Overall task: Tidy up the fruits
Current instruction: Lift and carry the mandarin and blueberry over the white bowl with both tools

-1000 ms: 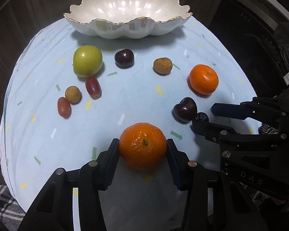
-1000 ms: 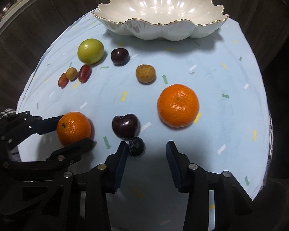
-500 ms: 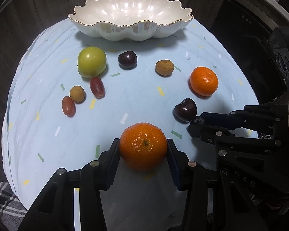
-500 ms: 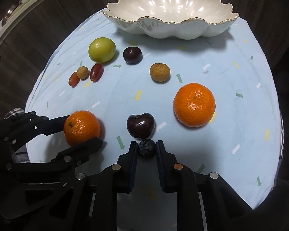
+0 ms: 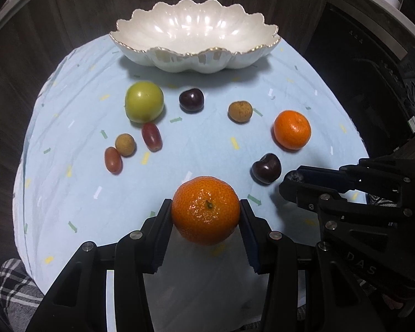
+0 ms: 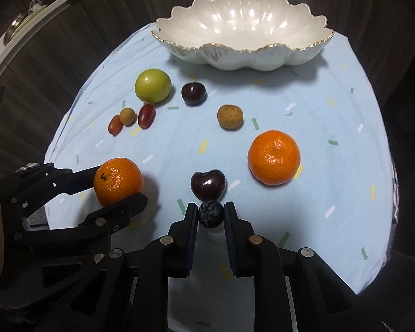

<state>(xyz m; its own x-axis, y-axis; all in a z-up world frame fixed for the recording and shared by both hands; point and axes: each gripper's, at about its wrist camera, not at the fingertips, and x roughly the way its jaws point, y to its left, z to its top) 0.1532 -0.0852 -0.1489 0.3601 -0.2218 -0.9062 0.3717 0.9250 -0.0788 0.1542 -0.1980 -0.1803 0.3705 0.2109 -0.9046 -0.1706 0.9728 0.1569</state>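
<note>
- On the blue cloth (image 6: 318,127), near edge: left gripper (image 5: 206,213) clamped on a tangerine (image 5: 205,210).
- Right gripper (image 6: 210,213) closed on a small dark fruit (image 6: 210,213), prob. a blueberry, just beside a cherry (image 6: 208,184).
- White bowl (image 6: 235,55) at far side, w/ other fruit between.

Black left gripper (image 5: 206,215), silver screws, blue-edged pads

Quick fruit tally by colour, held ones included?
Orange: 2, one held by the left gripper, one on the cloth
Green: 1
Tan: 2
Red: 2
Dark cherries: 2
Black berry: 1, in the right gripper
Total: 10
</note>
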